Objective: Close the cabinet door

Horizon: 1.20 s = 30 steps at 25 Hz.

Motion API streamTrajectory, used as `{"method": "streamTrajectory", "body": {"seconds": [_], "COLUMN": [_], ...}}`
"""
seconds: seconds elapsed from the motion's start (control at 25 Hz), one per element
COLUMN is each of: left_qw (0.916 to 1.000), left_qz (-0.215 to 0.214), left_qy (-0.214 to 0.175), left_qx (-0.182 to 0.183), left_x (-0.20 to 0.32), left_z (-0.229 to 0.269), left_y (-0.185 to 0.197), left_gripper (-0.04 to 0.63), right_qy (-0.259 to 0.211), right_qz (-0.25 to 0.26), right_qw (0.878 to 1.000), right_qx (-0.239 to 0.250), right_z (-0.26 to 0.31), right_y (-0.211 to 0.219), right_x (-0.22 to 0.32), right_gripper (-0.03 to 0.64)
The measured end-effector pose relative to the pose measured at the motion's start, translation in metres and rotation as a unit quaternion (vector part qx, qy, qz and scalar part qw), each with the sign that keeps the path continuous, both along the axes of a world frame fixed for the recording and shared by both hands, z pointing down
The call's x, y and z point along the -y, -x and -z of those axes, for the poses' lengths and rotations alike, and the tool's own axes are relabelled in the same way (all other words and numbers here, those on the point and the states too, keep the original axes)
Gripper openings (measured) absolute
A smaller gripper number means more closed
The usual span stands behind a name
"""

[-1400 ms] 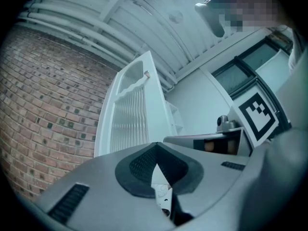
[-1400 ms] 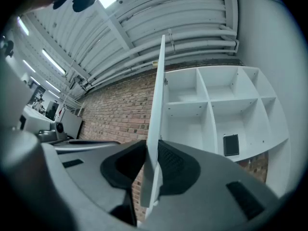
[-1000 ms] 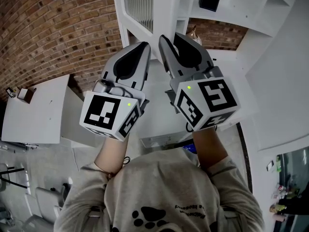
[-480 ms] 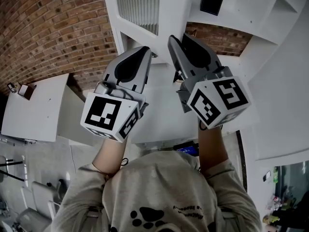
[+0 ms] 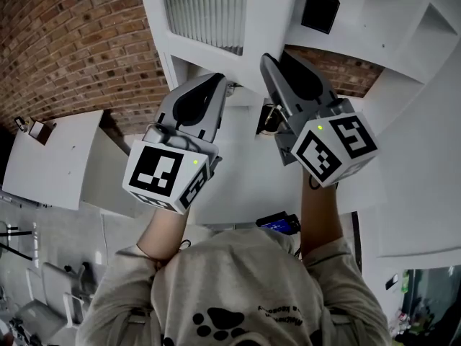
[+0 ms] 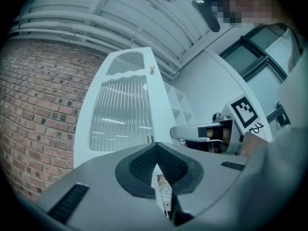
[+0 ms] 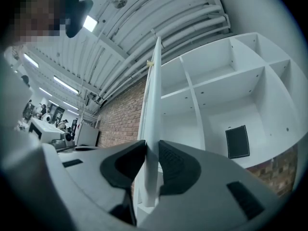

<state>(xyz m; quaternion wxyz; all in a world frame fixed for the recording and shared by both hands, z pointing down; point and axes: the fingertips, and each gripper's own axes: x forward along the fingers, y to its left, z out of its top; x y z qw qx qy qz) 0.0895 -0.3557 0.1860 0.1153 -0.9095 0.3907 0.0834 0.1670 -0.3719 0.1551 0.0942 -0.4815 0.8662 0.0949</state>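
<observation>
1. Right gripper view: the right gripper (image 7: 151,150) is pinching the free edge of the cabinet door (image 7: 155,95), which is showing edge-on between its pads. Both pads look like they're pressing on the door's faces. The jaws have just been opening a bit though, so I'm guessing the grip is loosening.
2. The door is standing well open, sticking out from the shelves (image 7: 226,81). Those are sitting on one side of the door, with the brick wall (image 7: 120,119) on the other. A black box (image 7: 237,141) is resting in a compartment beyond the door.
3. The left gripper (image 6: 155,148) is hovering just beside the door, facing its ribbed glass (image 6: 120,109). Its jaws are together and carrying nothing. I can't tell if it's touching the door. It's probably there to push on the face.
4. A small knob (image 7: 150,62) is sitting further along the door's edge, out of easy reach, so pinching the edge itself is likely the simpler way to steer the swing.
5. Closing isn't done yet: the door is needing a swing toward the shelves.
</observation>
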Motion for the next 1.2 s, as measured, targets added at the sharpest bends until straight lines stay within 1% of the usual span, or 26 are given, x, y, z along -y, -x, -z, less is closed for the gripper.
{"method": "streamTrajectory", "body": {"seconds": [0.24, 0.56, 0.88, 1.08, 1.2], "left_qw": [0.9998, 0.9990, 0.9966, 0.9953, 0.9952], "left_qz": [0.019, 0.044, 0.080, 0.093, 0.094], "left_qy": [0.003, 0.010, 0.010, 0.016, 0.018], "left_qx": [-0.001, -0.005, -0.018, -0.022, -0.022], "left_x": [0.025, 0.044, 0.056, 0.060, 0.061], "left_z": [0.000, -0.005, -0.007, -0.009, -0.011], "left_y": [-0.020, -0.043, -0.045, -0.045, -0.046], "left_gripper": [0.008, 0.008, 0.008, 0.008, 0.008], "right_qy": [0.006, 0.009, 0.008, 0.008, 0.010], "right_qz": [0.032, 0.069, 0.096, 0.101, 0.101], "right_qw": [0.999, 0.998, 0.995, 0.995, 0.995], "right_qx": [-0.003, -0.001, -0.006, -0.006, -0.007], "right_z": [0.001, 0.000, -0.003, -0.002, -0.003], "right_y": [-0.022, -0.038, -0.047, -0.050, -0.052], "right_x": [0.029, 0.049, 0.067, 0.074, 0.079], "right_gripper": [0.097, 0.098, 0.098, 0.098, 0.098]}}
